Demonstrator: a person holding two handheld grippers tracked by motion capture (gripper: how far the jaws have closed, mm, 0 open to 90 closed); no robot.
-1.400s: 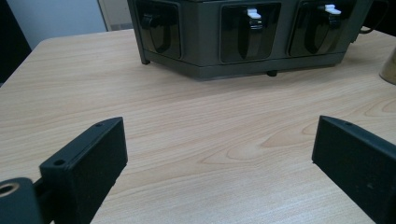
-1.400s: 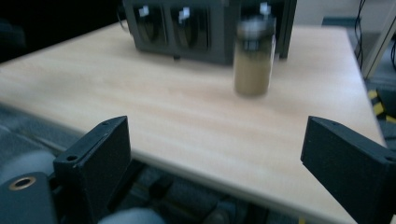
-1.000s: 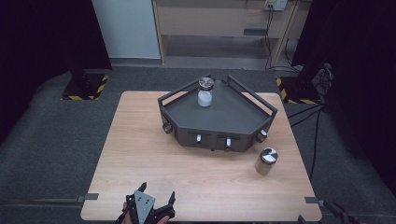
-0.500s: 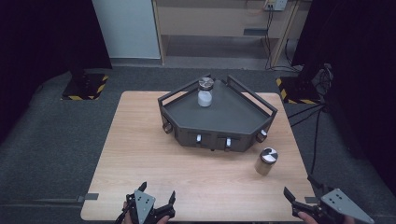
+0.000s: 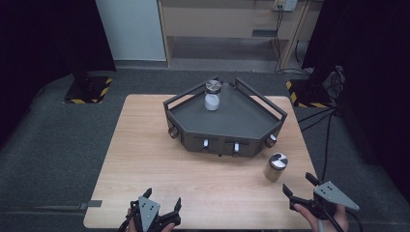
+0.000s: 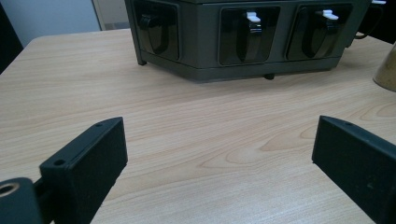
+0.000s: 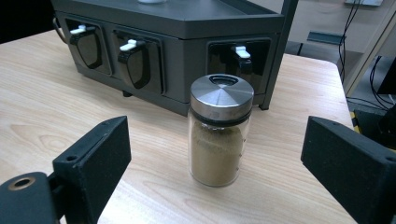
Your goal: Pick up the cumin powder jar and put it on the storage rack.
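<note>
Right gripper [image 5: 300,186] lines up on the brown spice jar [image 7: 219,130], jaws spread wide and empty, the jar standing upright on the wooden table [image 5: 145,145] just in front of the dark rack [image 5: 227,121]. This looks like the approach step. Next call: ease forward, bracket the glass body, then close. Left gripper [image 5: 162,203] waits near the table's edge, jaws wide apart too.

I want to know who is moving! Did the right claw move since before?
Yes. The right claw came up from the bottom edge, over the table corner, toward the brown spice jar. Its jaws are open.
</note>
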